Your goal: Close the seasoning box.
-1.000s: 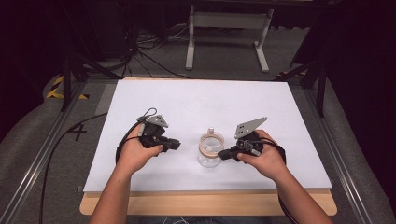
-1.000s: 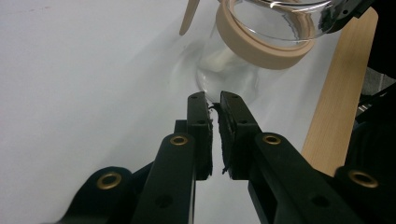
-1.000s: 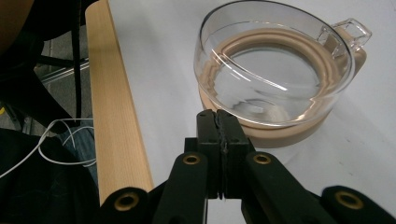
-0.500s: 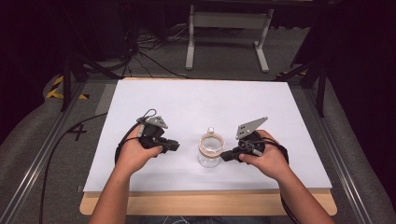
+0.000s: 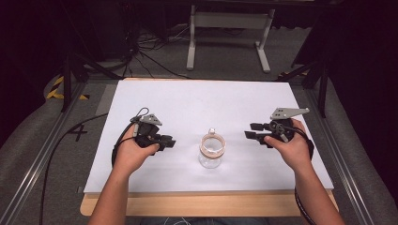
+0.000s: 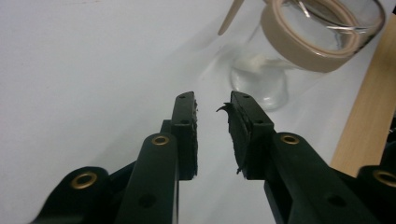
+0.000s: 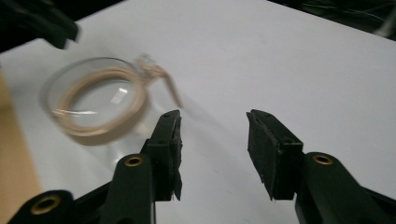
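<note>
White sheeting covers the surface (image 5: 187, 103), with dark floor and cables beyond. A clear glass jar (image 5: 211, 150) with a tan-rimmed mouth stands upright near the front edge, between the two hands. The left claw (image 5: 165, 140) lies just beside it, jaws slightly apart and empty, pointing toward the jar. The right claw (image 5: 251, 131) sits farther off, jaws wide apart and empty, also aimed at it. By my reading, the left is nearer. No label or writing is legible.
</note>
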Demonstrator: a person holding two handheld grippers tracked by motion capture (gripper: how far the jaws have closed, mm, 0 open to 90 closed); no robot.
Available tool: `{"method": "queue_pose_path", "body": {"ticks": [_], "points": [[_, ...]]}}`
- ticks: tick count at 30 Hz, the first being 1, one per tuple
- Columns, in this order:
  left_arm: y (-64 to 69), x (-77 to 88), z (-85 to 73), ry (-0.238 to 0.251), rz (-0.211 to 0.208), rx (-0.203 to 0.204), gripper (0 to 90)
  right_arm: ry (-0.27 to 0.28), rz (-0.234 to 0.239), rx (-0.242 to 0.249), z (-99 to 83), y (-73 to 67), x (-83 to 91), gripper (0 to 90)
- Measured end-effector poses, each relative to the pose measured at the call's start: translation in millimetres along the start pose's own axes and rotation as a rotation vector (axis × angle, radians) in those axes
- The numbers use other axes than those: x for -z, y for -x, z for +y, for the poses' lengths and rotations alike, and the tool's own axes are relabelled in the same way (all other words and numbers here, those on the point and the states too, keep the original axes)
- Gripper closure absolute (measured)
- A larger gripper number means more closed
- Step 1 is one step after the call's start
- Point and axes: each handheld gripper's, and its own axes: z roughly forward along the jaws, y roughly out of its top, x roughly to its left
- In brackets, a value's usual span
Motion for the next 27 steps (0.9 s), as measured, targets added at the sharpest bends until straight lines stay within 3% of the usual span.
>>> {"method": "queue_pose_path", "body": {"ticks": [2,5,12,19,23,27], "points": [[-4.7,-2.6,-2.8,0.002,0.022,0.014,68.9,-0.006,-0.055,-0.018,-8.6,15.0,-1.0,48.4],[-12.7,-7.3,-7.7,0.001,0.042,0.033,66.5,-0.024,-0.094,-0.075,-23.2,35.1,-5.7,45.7],[-31.9,-17.9,-20.8,0.0,0.068,0.081,63.8,-0.079,-0.141,-0.133,-54.8,66.2,-24.2,44.3],[-42.2,-25.3,-29.2,-0.014,0.095,0.096,61.1,-0.113,-0.166,-0.144,-73.0,77.4,-37.5,43.7],[-43.5,-27.3,-30.8,-0.016,0.102,0.1,57.4,-0.12,-0.161,-0.139,-73.6,77.1,-39.4,42.9],[-43.9,-26.7,-30.3,0.006,0.125,0.107,48.1,-0.11,-0.157,-0.133,-71.0,75.3,-38.0,42.7]]}}
